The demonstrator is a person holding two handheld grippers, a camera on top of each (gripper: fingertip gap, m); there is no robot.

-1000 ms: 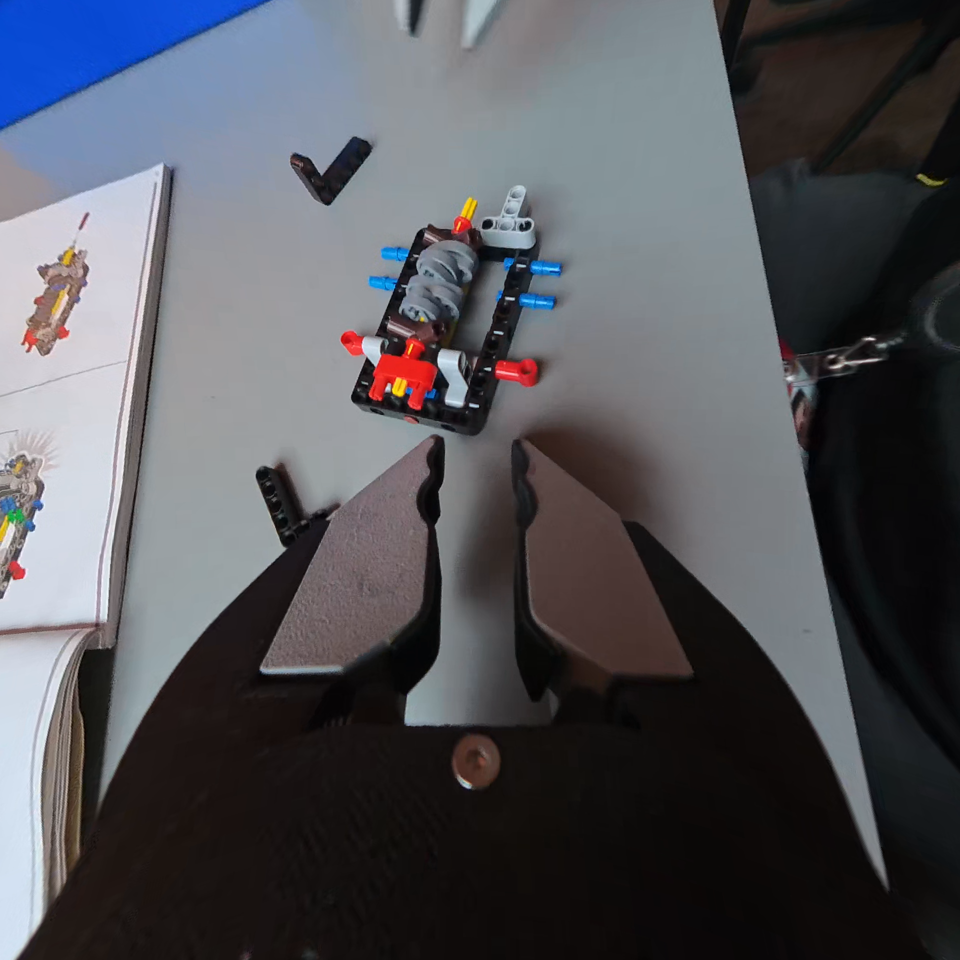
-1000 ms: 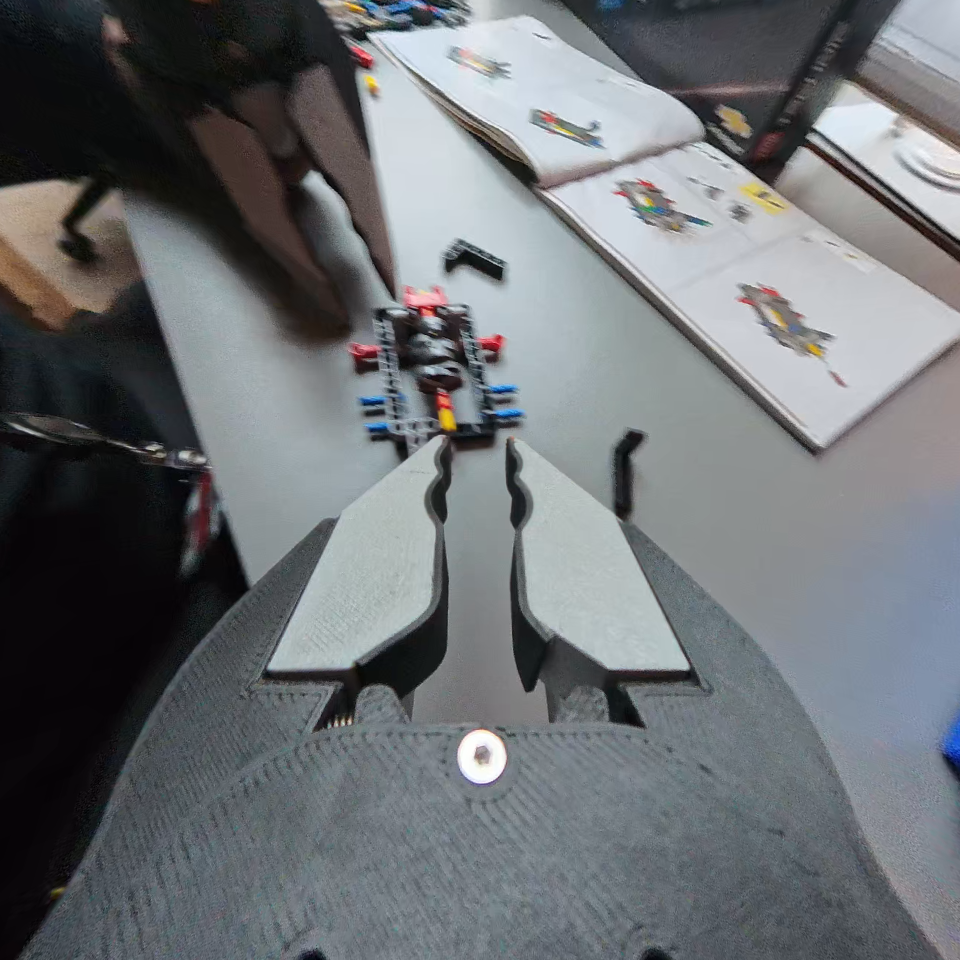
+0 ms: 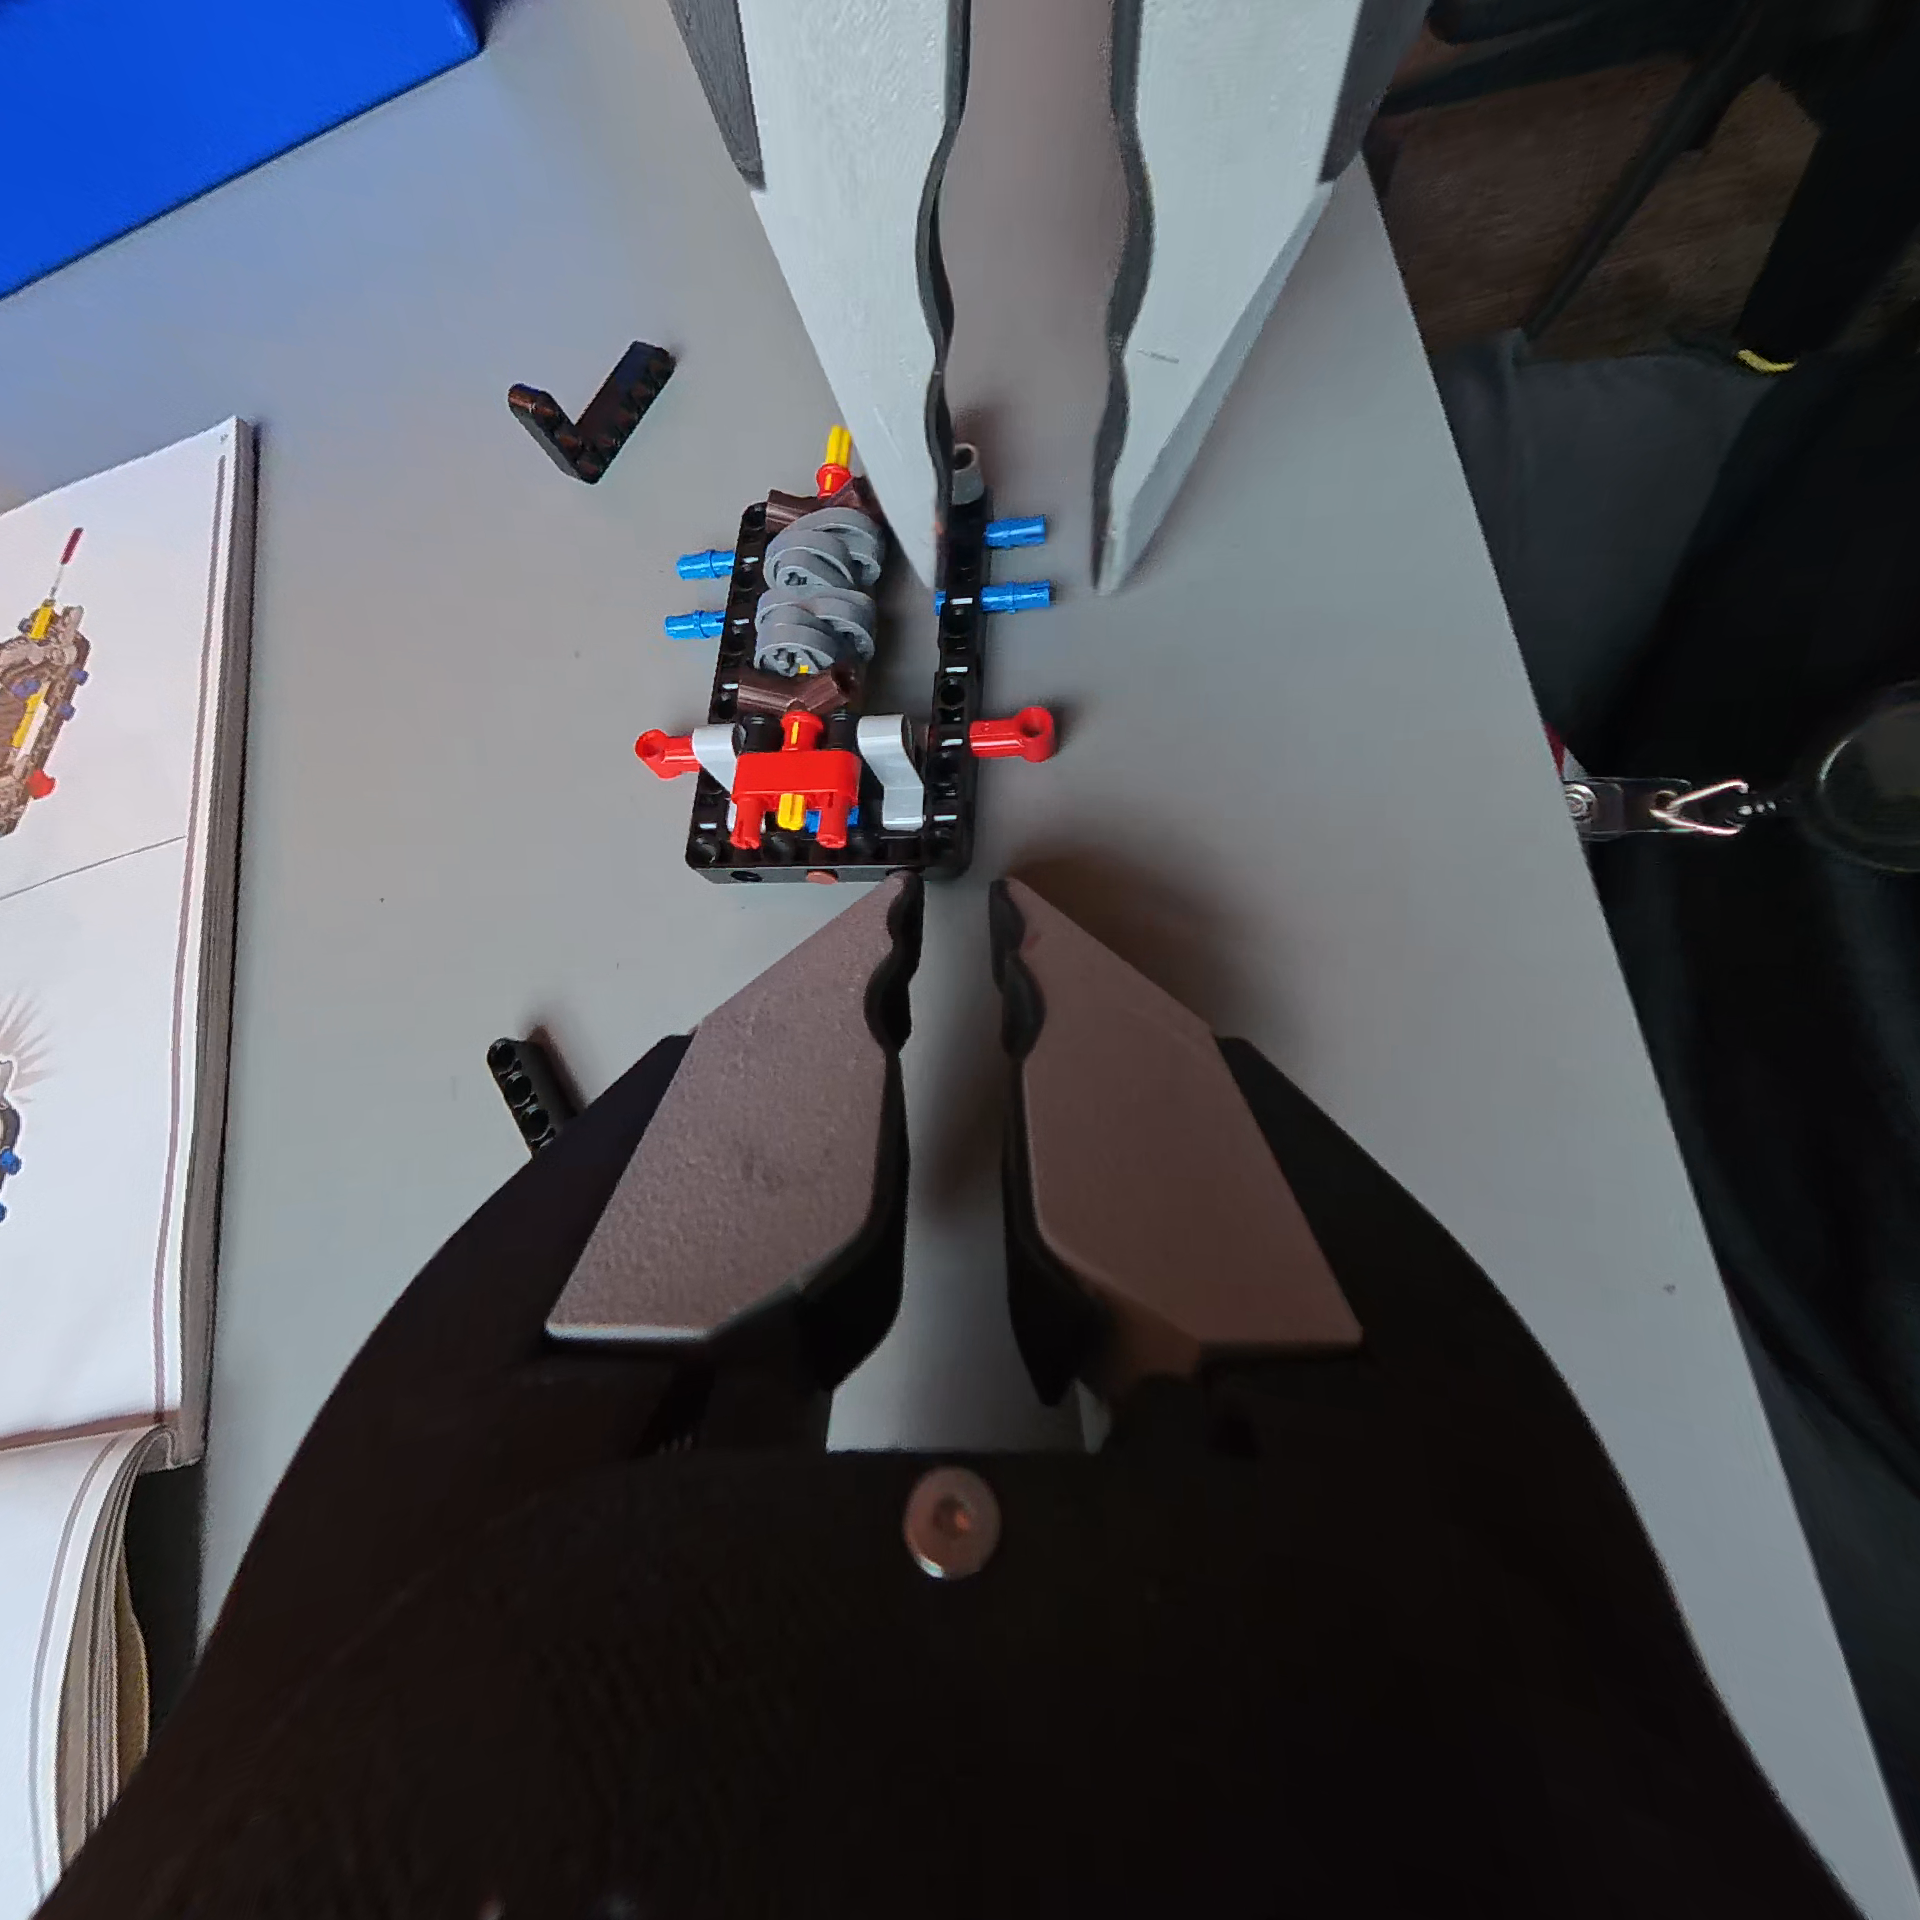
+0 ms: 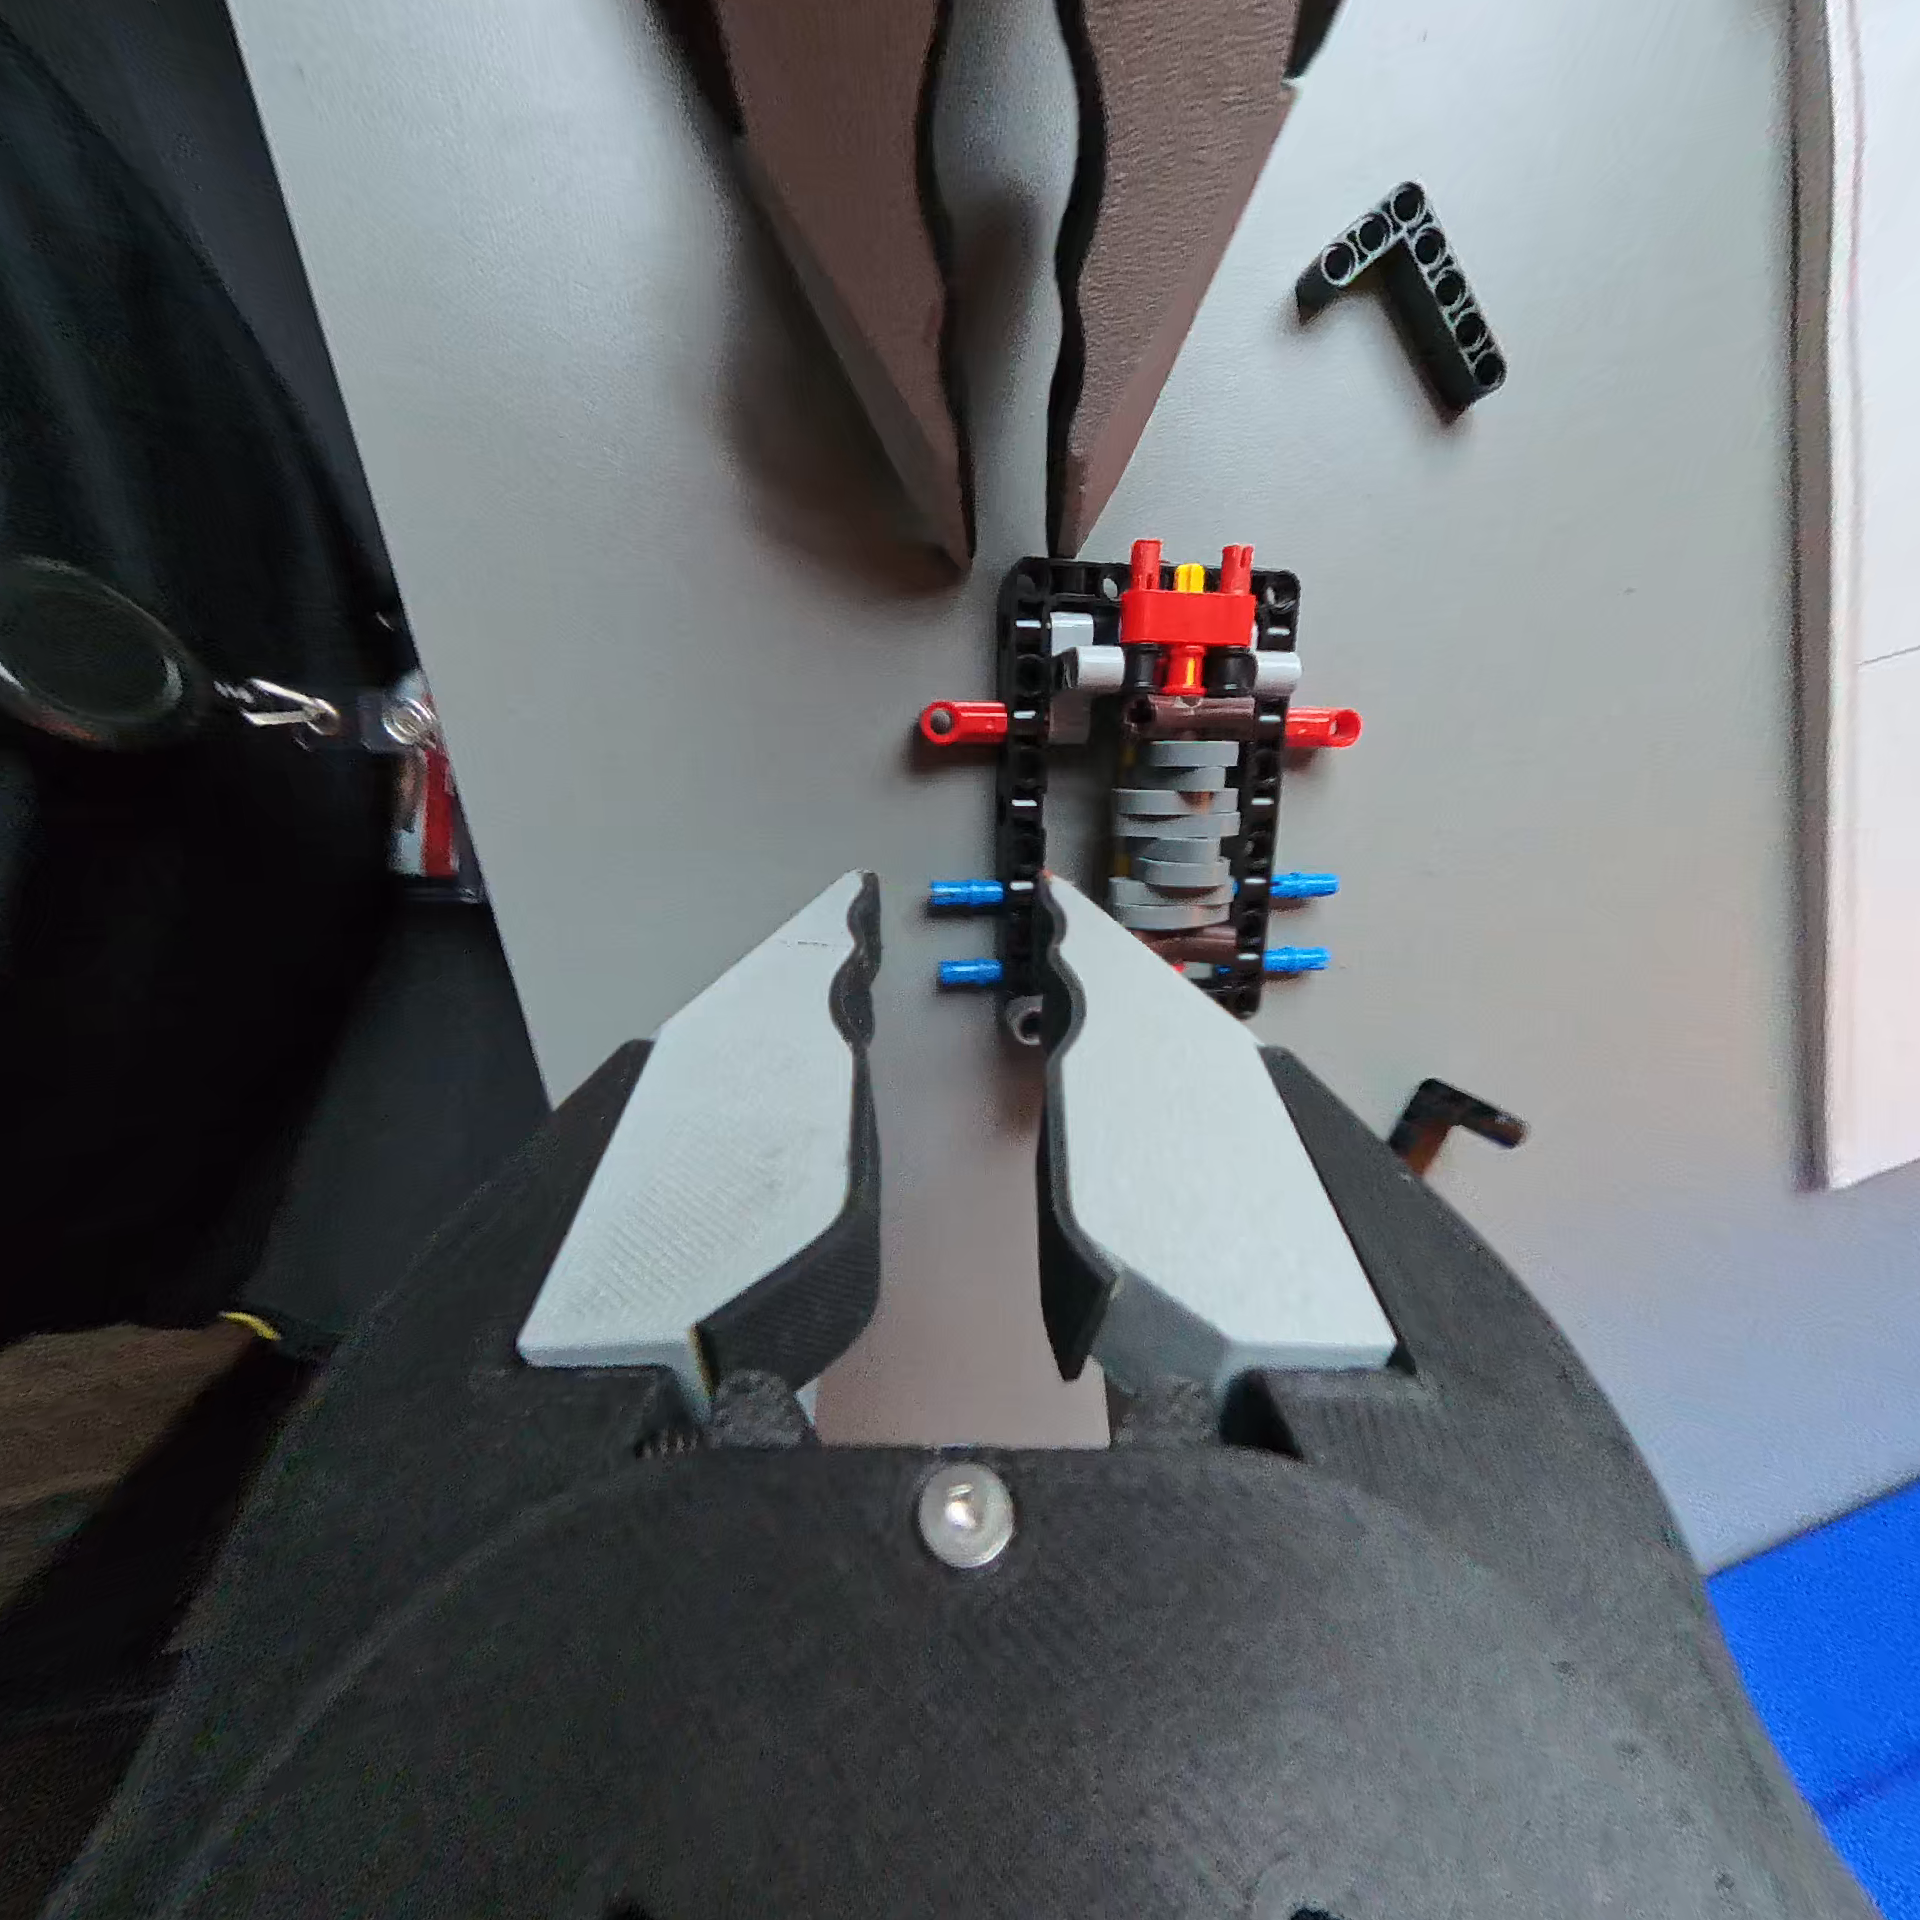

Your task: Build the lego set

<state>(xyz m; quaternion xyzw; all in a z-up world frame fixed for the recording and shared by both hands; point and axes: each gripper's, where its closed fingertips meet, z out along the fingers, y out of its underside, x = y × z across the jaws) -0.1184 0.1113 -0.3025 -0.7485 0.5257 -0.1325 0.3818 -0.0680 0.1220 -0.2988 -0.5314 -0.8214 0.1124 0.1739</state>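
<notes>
The lego assembly point(image 3: 842, 686) is a black rectangular frame holding grey cam pieces, a red block, and blue and red pins; it lies flat on the grey table point(image 3: 416, 727). My left gripper point(image 3: 951, 888) is open and empty, with its tips at the frame's near right corner. My right gripper point(image 4: 956, 883) is open, and its fingers straddle one long side beam of the assembly point(image 4: 1143, 790) by the blue pins. The right gripper also shows in the left wrist view point(image 3: 1018, 582), and the left gripper in the right wrist view point(image 4: 1013, 551). A small grey piece point(image 3: 966, 473) sits at the frame's far corner, partly hidden.
A black L-shaped beam point(image 3: 597, 410) lies loose beyond the assembly, and another black beam point(image 3: 520, 1091) lies beside my left gripper. An open instruction booklet point(image 3: 104, 831) lies along one side. A blue object point(image 3: 208, 104) is at the corner. The table edge and a badge reel point(image 3: 1662, 805) are close on the other side. Tip to tip, the grippers are about 6 cm apart. The blue object point(image 3: 208, 104) is about 30 cm from my right fingertips. It turns up in the right wrist view point(image 4: 1877, 1562) as well.
My right gripper has come in from the far end, opened wider and now straddles the frame's side beam. My left gripper has moved up to the frame's near corner.
</notes>
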